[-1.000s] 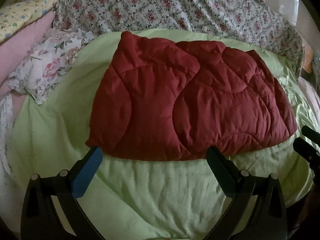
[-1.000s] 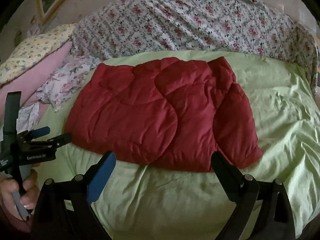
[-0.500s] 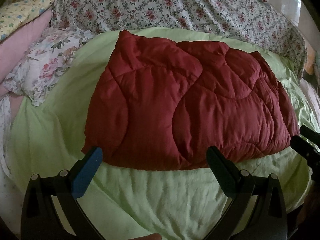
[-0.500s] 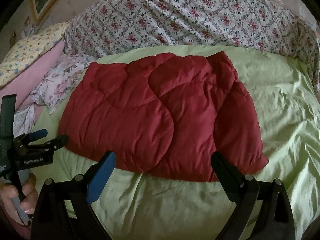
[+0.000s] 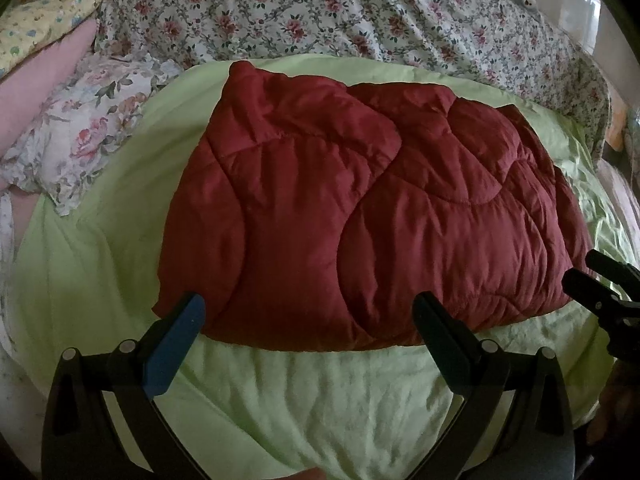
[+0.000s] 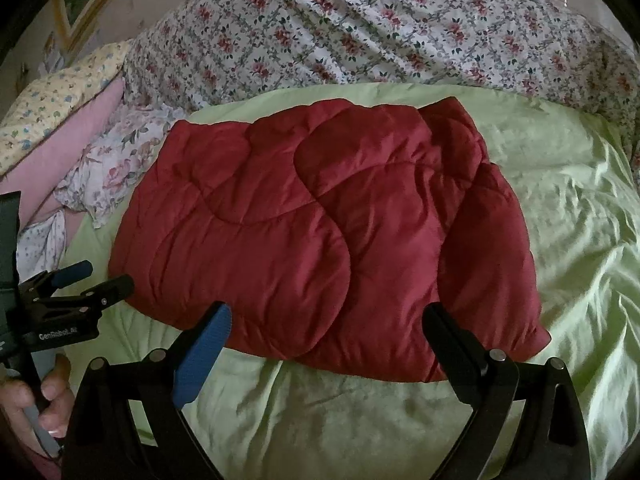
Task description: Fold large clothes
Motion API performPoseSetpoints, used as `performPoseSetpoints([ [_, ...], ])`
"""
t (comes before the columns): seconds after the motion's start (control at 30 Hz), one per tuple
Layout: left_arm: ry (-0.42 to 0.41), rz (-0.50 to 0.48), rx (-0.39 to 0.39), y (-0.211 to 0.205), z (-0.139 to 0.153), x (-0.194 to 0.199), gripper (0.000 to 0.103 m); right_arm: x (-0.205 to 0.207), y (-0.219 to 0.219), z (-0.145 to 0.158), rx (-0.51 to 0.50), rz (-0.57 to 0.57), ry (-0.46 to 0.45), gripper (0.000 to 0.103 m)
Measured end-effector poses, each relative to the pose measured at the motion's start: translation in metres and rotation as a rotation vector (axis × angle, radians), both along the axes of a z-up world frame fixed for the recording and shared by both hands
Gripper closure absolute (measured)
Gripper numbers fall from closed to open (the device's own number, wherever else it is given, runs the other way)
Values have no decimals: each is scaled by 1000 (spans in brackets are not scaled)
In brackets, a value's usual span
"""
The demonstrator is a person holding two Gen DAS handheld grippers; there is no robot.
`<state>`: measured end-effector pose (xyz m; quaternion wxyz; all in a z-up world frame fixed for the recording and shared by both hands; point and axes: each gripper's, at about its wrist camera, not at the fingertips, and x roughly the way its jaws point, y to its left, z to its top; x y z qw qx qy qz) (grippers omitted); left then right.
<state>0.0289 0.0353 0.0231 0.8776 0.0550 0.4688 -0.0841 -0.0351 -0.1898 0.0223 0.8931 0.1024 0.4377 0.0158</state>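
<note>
Left wrist view first: the folded red quilted comforter (image 5: 360, 216) fills more of the frame than it did 1 second ago, its near hem now right at the fingertips. The left gripper (image 5: 308, 320) has its jaws spread wide, holding nothing, the blue pad at 7 o'clock and the black finger at 5 o'clock just over the hem. At 3 o'clock the right gripper (image 5: 600, 284) pokes in beside the comforter's right corner. Around it: green bedsheet (image 5: 320, 400) underneath, a floral pillow (image 5: 84, 136) at 10 o'clock, a pink pillow (image 5: 40, 76) behind that, and a rose-print sheet (image 5: 340, 12) heaped across 12 o'clock. Open green sheet lies along the near edge.

Right wrist view now: again the red comforter (image 6: 320, 232) has come closer than 1 second ago, the hem meeting both fingers. The right gripper (image 6: 332, 320) has jaws wide apart and empty. At 9 o'clock the left gripper (image 6: 92, 284) sits near the comforter's left corner, fingers parted, with the left hand (image 6: 32, 400) on its handle at 8 o'clock. Bare green sheet (image 6: 580, 220) stretches wide at 3 o'clock; the rose-print sheet (image 6: 400, 32) bounds the far side.
</note>
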Motion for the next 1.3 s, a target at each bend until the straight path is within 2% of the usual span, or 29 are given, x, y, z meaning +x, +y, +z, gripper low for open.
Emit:
performPoseSetpoints([
  [1.3, -39, 2, 29, -3, 1, 17, 0, 15, -4, 4, 1, 1, -16, 6],
])
